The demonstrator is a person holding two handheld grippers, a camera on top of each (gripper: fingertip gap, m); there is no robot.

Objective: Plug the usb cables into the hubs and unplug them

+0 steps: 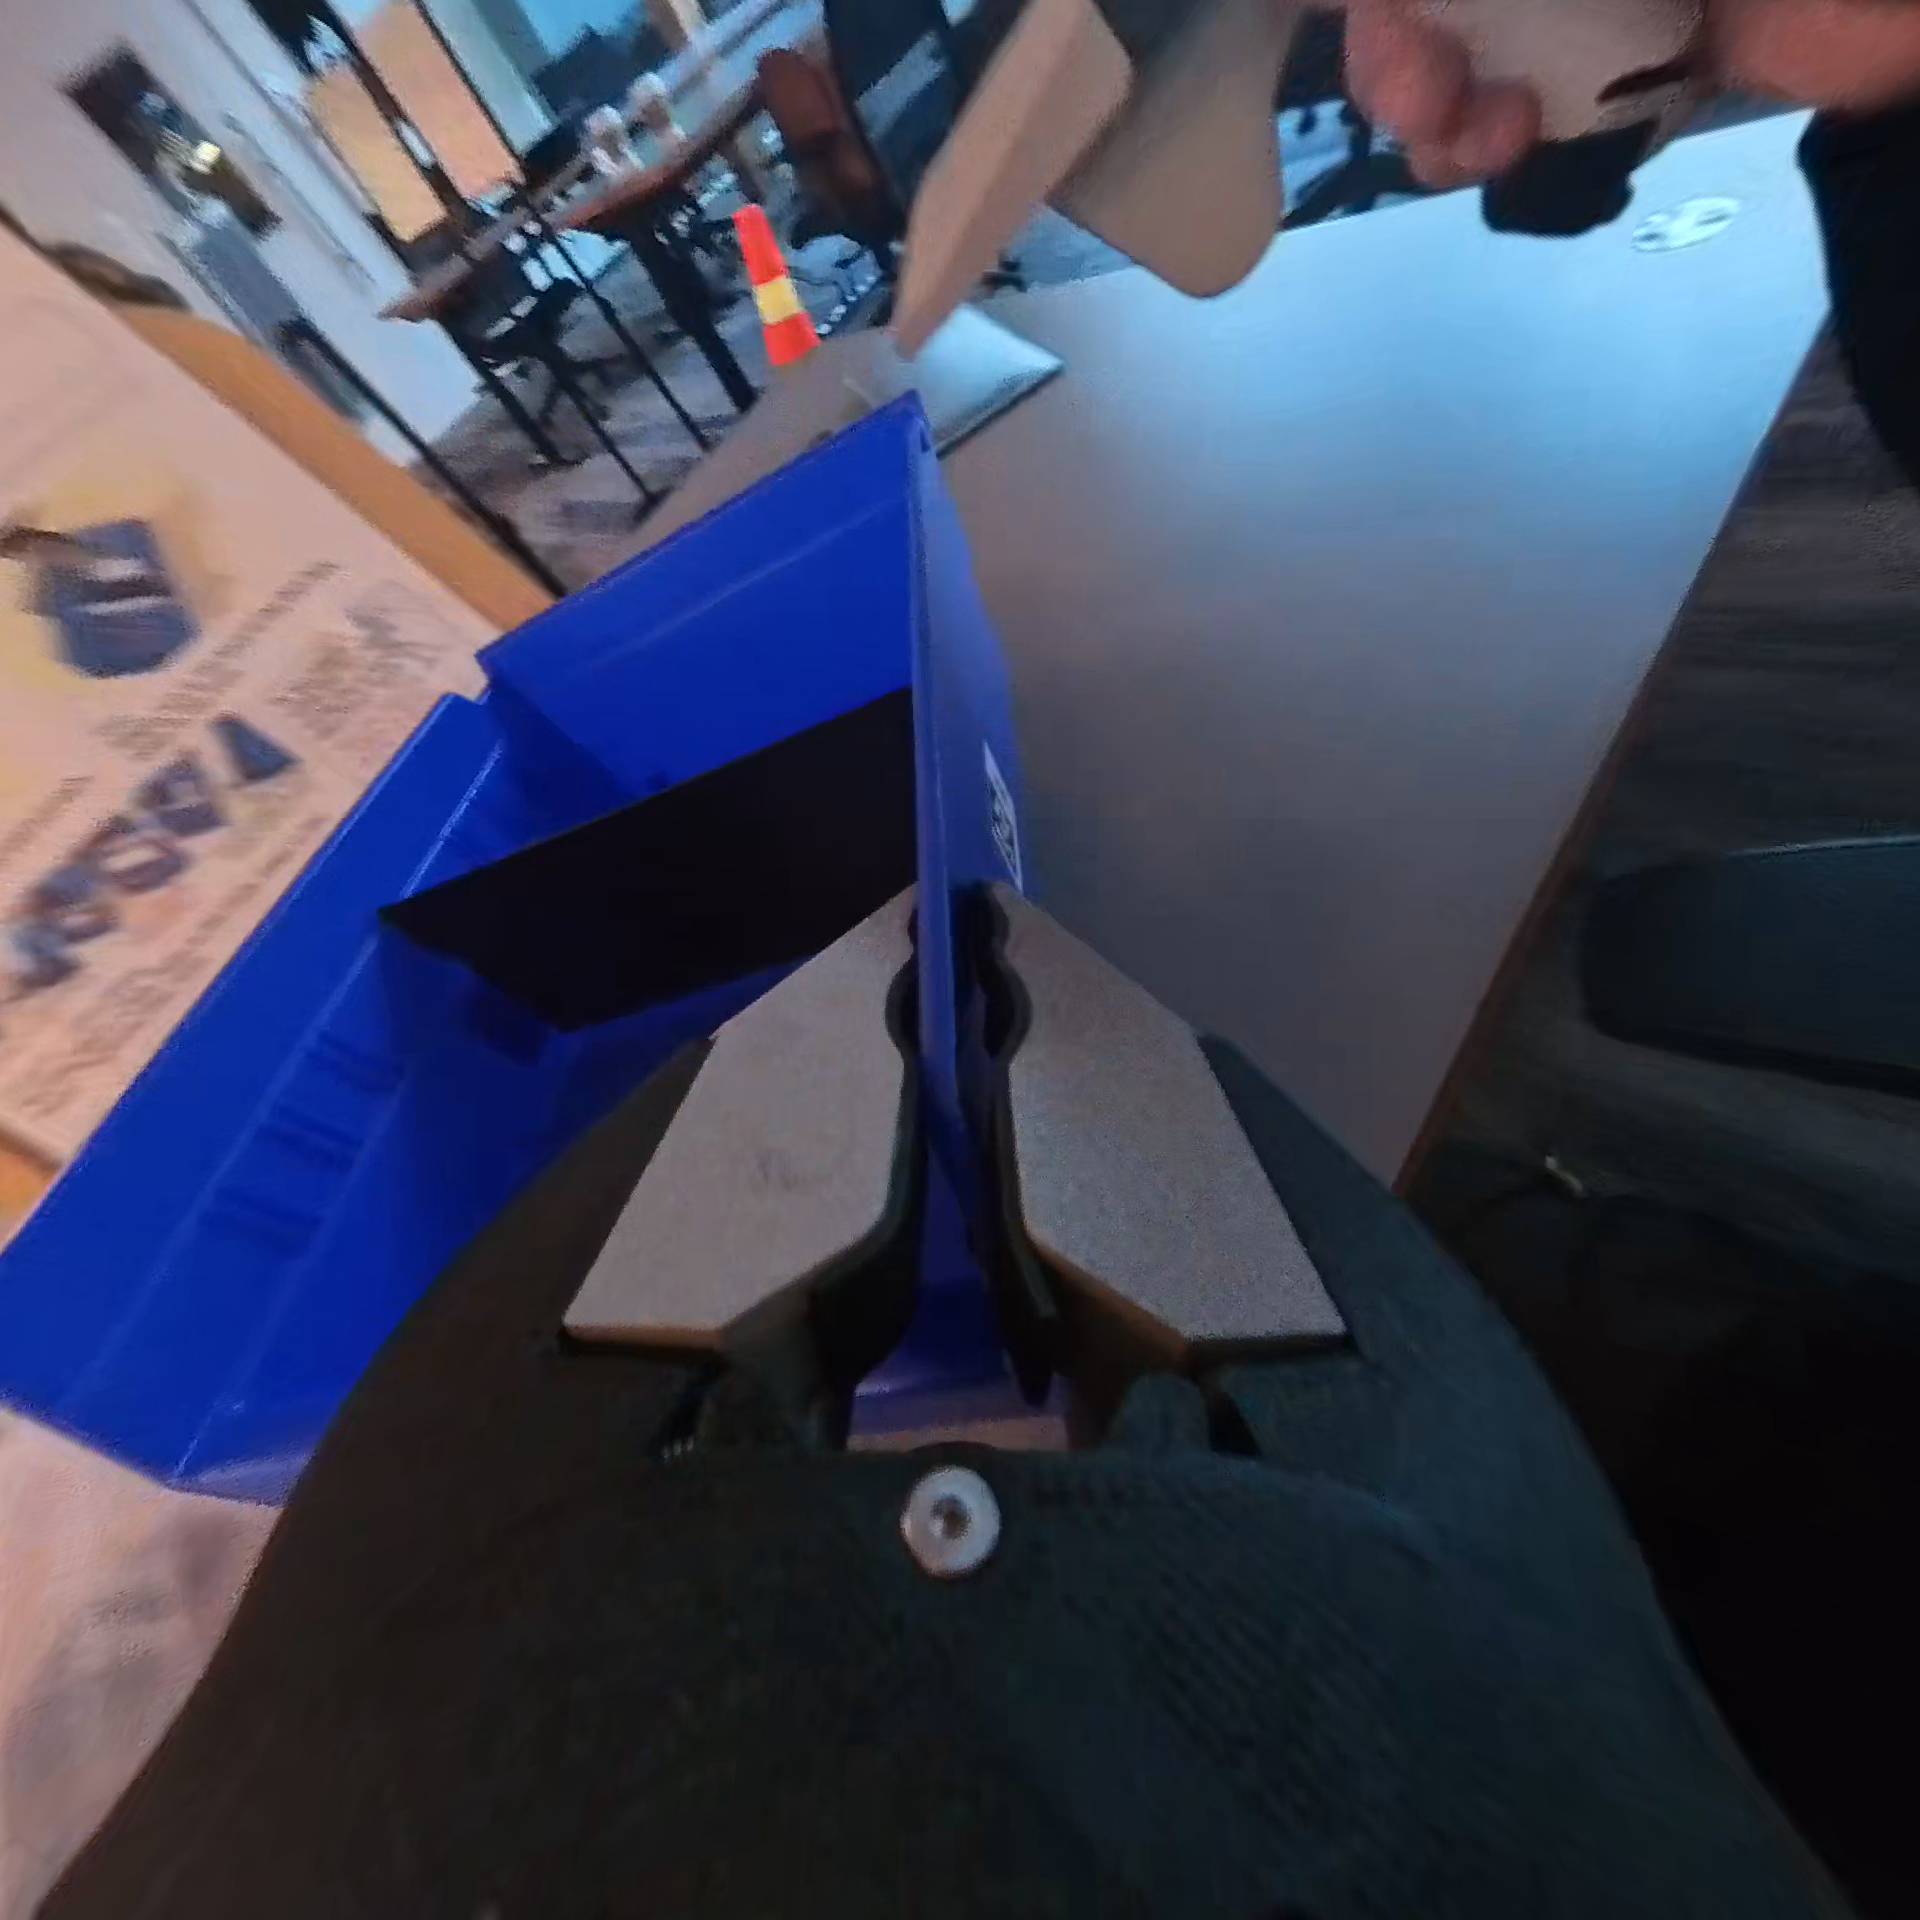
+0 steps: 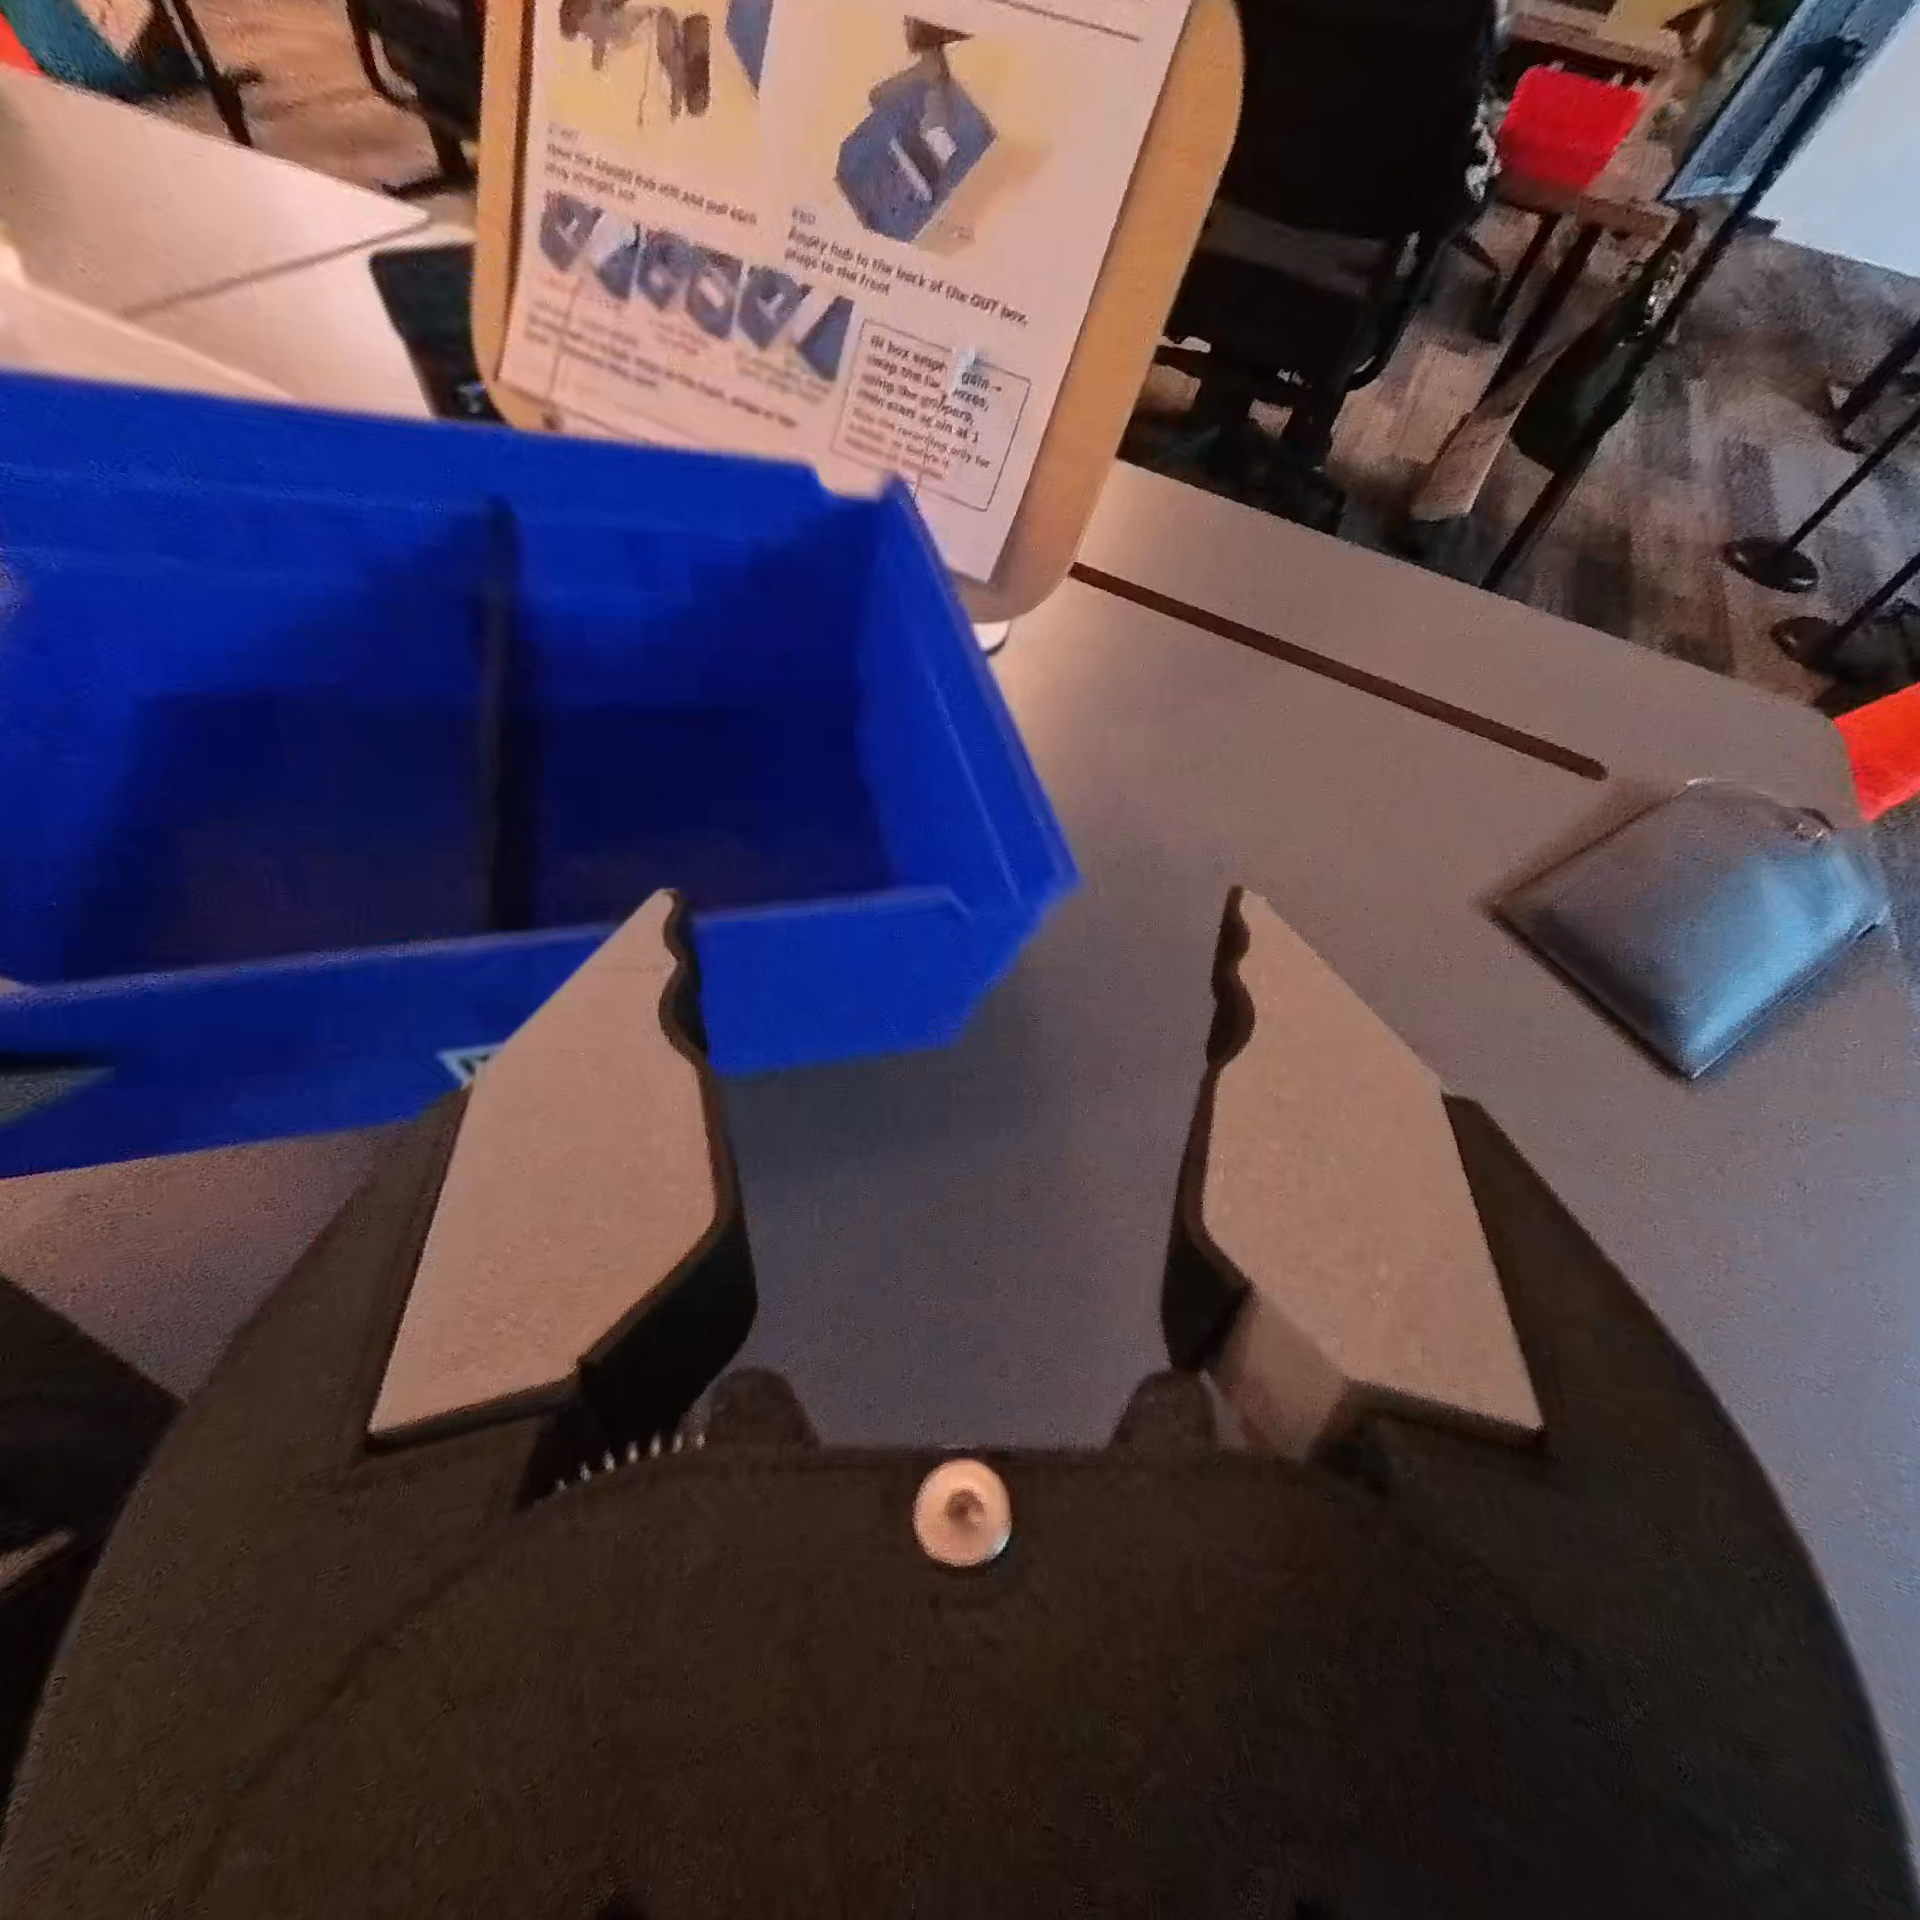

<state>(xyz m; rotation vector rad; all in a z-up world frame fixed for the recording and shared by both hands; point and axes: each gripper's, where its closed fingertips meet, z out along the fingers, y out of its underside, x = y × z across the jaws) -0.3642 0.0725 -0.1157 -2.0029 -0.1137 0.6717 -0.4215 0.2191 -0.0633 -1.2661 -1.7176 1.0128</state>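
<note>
Left gripper (image 1: 961, 935): your jaws are clamped on the side wall of the blue bin (image 1: 665, 644), black divider (image 1: 665, 894) inside. Right gripper (image 2: 956, 966) spread wide over grey table (image 2: 1299, 831). Neither cables nor hubs in view.

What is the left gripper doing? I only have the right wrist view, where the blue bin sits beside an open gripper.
Observer: The left gripper is shut on the blue bin's side wall.
Operator: Which part of the wall?
Observer: The rim, one finger inside the bin and one outside.
Operator: Anything in the bin near that grip?
Observer: A black divider crosses the bin just ahead of the fingers; no cables or hub show in the part in view.
</note>
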